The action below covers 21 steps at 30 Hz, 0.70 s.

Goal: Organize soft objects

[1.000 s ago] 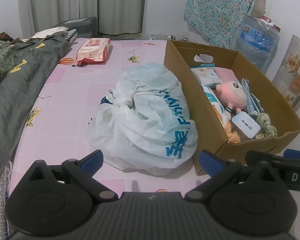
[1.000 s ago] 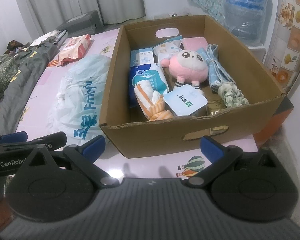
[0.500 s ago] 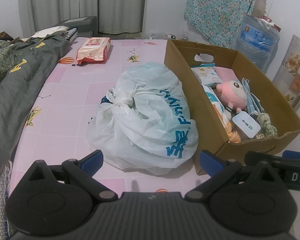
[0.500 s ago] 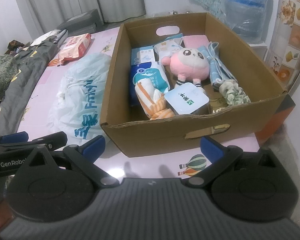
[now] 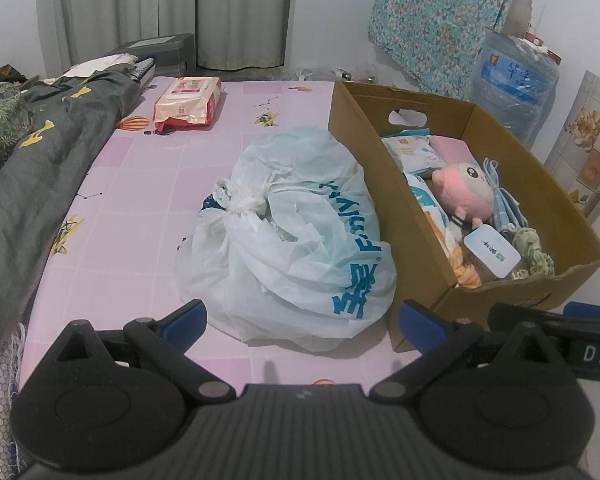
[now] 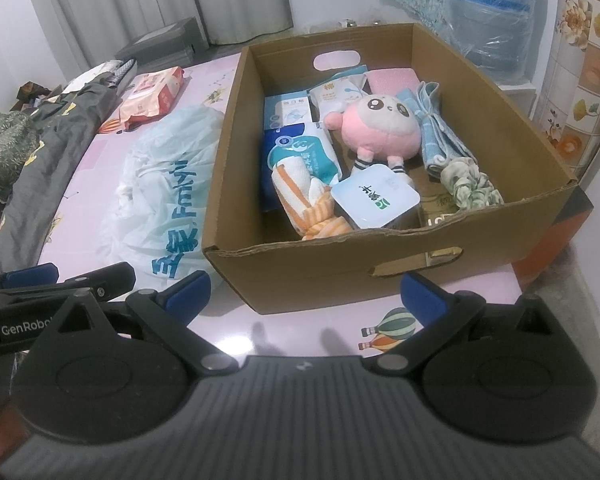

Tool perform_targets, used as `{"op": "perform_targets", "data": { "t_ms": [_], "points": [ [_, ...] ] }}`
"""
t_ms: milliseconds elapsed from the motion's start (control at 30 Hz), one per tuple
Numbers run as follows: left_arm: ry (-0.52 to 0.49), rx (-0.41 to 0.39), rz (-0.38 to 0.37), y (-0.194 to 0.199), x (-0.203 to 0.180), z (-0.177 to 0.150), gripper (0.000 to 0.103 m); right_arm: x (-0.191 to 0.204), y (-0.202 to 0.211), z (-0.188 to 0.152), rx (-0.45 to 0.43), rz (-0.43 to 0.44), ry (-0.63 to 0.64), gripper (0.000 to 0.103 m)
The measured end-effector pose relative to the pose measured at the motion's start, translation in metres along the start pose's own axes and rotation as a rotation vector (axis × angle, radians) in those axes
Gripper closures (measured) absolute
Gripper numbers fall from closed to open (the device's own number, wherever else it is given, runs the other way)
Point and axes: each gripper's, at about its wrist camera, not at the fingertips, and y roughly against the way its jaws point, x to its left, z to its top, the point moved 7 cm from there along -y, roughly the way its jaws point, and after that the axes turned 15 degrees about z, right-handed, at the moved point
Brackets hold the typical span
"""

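Left wrist view is showing both our tongs (image 5: 302, 316) spread apart and empty, so we are risking tearing the knotted plastic bag (image 5: 296, 236) or nudging the cardboard box (image 5: 420, 248).

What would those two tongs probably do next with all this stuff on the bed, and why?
Probably the left tongs should ease forward toward the knotted plastic bag. Both tongs are open and empty, the bag lies right ahead of the left pair beside the cardboard box, and the pink plush toy and packets already sit inside. The right tongs face the box.
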Motion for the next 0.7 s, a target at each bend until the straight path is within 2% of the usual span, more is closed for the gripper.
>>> {"op": "perform_targets", "data": {
  "t_ms": [700],
  "points": [
    [-0.001, 0.004, -0.002, 0.0002, 0.0006, 0.0002, 0.001, 0.0, -0.0009, -0.0003, 0.004, 0.002, -0.003, 0.001]
  ]
}}
